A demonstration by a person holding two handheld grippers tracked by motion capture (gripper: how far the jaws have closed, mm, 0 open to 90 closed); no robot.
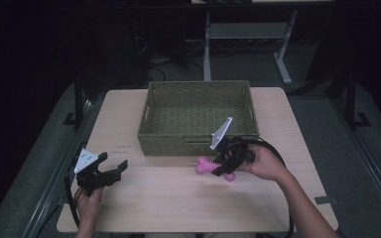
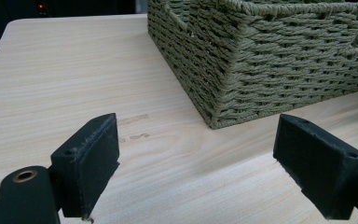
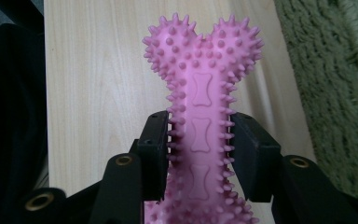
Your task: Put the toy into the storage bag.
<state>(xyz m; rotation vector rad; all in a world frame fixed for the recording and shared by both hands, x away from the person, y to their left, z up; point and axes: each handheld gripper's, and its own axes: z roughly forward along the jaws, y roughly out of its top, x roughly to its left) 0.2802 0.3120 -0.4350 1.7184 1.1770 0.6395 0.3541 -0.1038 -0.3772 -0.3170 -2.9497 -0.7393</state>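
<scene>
A pink spiky bone-shaped toy (image 3: pixel 200 98) sits clamped by its shaft in my right gripper (image 3: pixel 200 144), both black pads pressing on its sides. From above, the same pink toy (image 1: pixel 209 166) hangs just over the table in front of the green woven basket (image 1: pixel 198 141), with the right gripper (image 1: pixel 226 161) shut on it. Near the table's left front stands my left gripper (image 1: pixel 114 171), jaws wide apart with nothing between them. In its own view the left gripper (image 2: pixel 196 161) faces the basket's corner (image 2: pixel 223 79).
The basket sits mid-table toward the back; its inside looks bare. Light wooden table (image 1: pixel 168 198) has free room in front. Metal desk legs (image 1: pixel 207 44) and dark floor lie beyond the far edge.
</scene>
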